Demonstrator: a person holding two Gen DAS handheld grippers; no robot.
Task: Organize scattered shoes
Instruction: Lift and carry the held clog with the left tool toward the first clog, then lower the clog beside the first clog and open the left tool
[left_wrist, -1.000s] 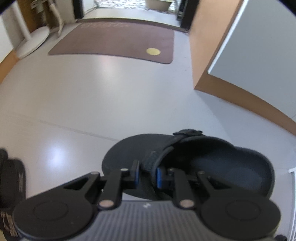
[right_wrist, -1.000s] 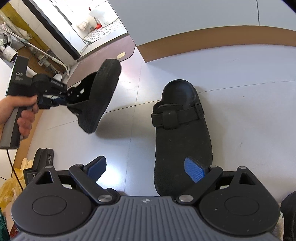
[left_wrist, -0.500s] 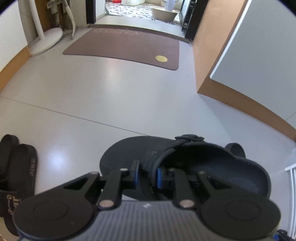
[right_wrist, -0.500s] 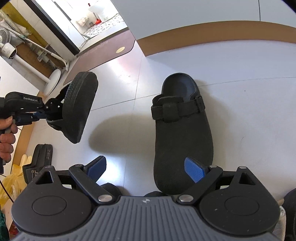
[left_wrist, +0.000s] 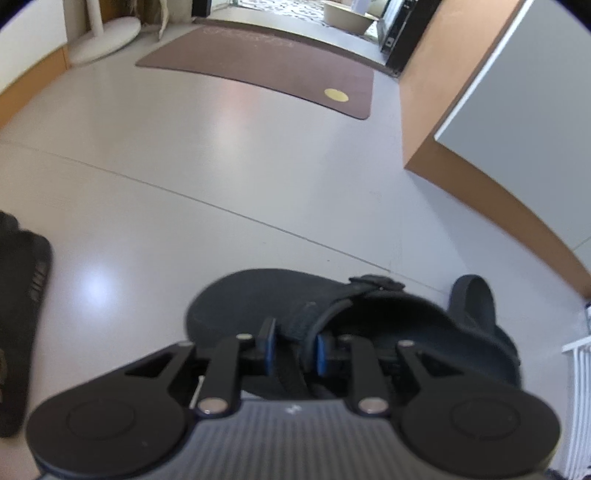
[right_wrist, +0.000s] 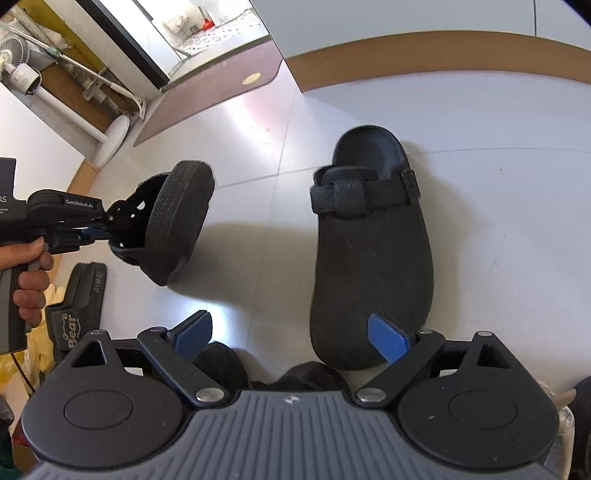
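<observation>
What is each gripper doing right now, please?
Left gripper: jaws opening, the strap of the black clog between them, the clog hanging off the floor.
Right gripper: open, holding nothing.

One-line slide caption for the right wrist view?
Left gripper, its jaws opening, carries a black clog by its strap beside its mate on the floor; right gripper open.

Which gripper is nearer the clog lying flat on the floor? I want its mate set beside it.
Right. The right gripper hovers open by the clog's toe; the left gripper, its jaws opening, carries the other clog farther off.
</observation>
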